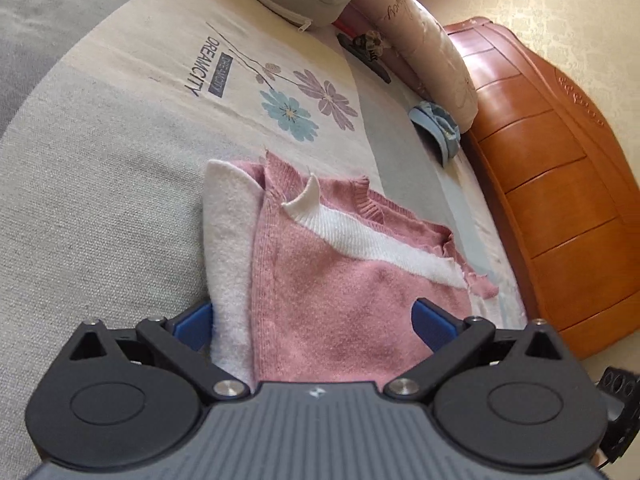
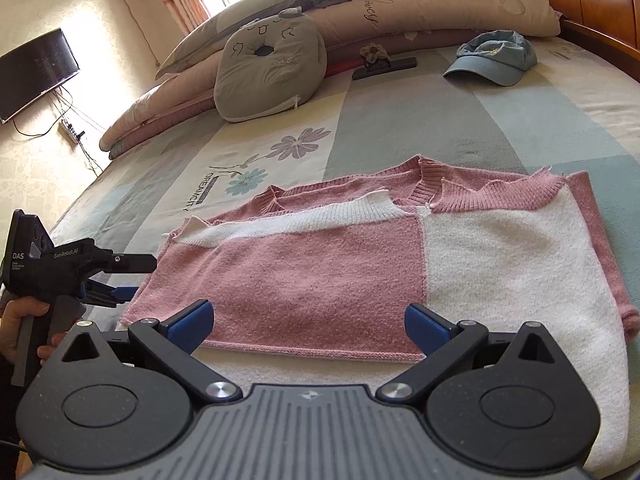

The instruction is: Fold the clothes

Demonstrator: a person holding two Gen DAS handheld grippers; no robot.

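Observation:
A pink and white knitted sweater (image 2: 320,272) lies partly folded on the bed, collar toward the pillows. In the right wrist view my right gripper (image 2: 308,324) is open just above the sweater's near hem, its blue pads (image 2: 192,322) spread wide with nothing pinched. A hand holds my left gripper (image 2: 140,278) at the sweater's left edge. In the left wrist view the sweater (image 1: 340,300) runs between the spread blue pads (image 1: 434,324) of the left gripper (image 1: 314,324), which is open. A white sleeve (image 1: 230,240) lies along the pink body's left side.
The bedsheet (image 2: 400,128) carries a flower print and the word DREAMCITY. A grey cat cushion (image 2: 272,64), stacked quilts (image 2: 420,4), a blue cap (image 2: 492,60) and a flat black item (image 2: 384,66) sit at the far end. A wooden headboard (image 1: 560,200) borders the bed. A TV (image 2: 36,72) hangs on the wall.

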